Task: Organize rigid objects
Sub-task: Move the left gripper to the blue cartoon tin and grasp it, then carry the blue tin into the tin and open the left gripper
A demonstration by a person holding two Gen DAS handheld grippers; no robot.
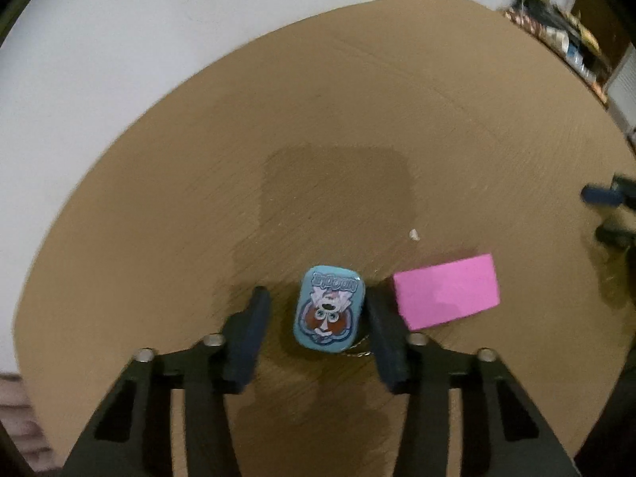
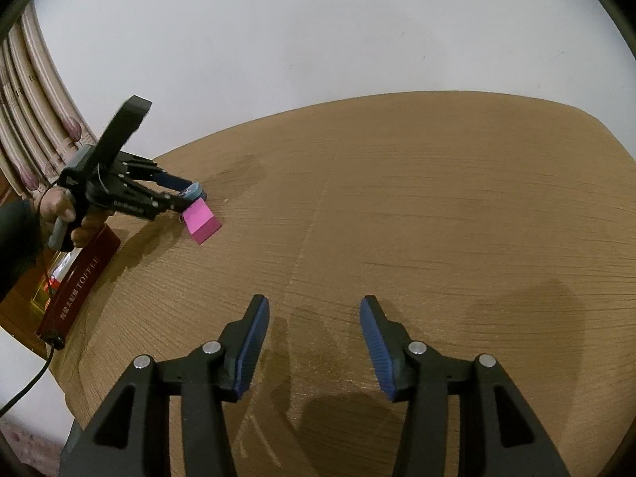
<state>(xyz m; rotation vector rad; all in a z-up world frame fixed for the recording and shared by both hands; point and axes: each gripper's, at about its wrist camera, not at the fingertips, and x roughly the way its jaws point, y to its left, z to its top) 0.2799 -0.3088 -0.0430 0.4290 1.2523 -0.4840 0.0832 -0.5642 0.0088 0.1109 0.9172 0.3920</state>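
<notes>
A small blue tin with a cartoon face on its lid lies on the wooden table. My left gripper is open with the tin between its fingers; the right finger is close to it, the left finger stands apart. A pink block lies just right of the gripper. In the right wrist view the left gripper, the tin and the pink block sit at the far left. My right gripper is open and empty above bare table.
A dark red TOFFEE box lies at the table's left edge, with a black cable beside it. A small white crumb lies beyond the tin. A white wall stands behind the table. Cluttered shelves are at the far right.
</notes>
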